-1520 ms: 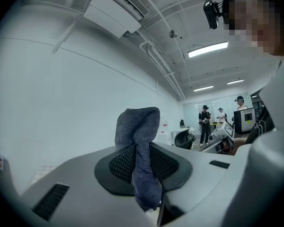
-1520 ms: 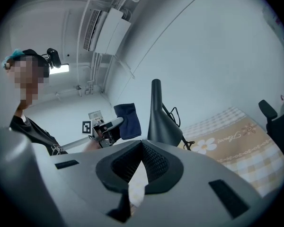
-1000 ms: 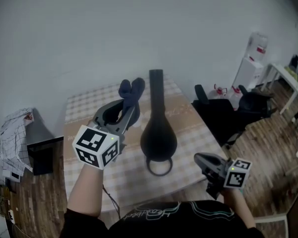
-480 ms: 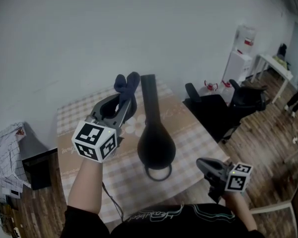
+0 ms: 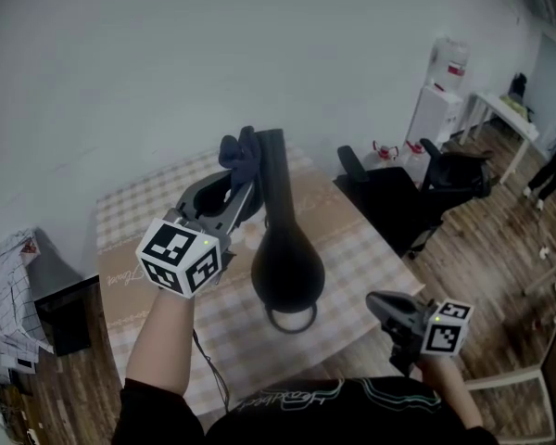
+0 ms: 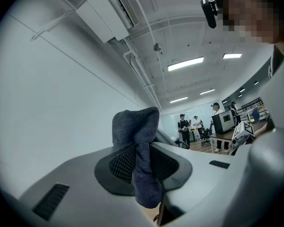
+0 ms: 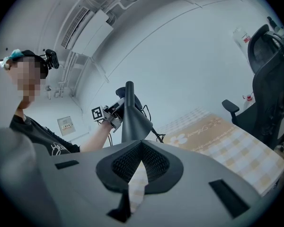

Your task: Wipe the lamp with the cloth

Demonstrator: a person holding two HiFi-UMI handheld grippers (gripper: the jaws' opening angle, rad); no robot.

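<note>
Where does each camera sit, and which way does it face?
Head view: on the person's head, facing down at lamp and table; left gripper, right gripper, forearms show.
Left gripper view: on that gripper, facing up past jaws shut on the cloth; head shows.
Right gripper view: on that gripper, facing over shut, empty jaws toward the lamp; left arm shows.
Shared: lamp and left gripper, in head and right gripper views.

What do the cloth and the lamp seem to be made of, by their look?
Cloth: dark blue-grey textile, likely knit or microfibre; fine woven grain and soft folds show. Lamp: smooth matte black, no glare; perhaps plastic or painted metal, the look leaves it open.
</note>
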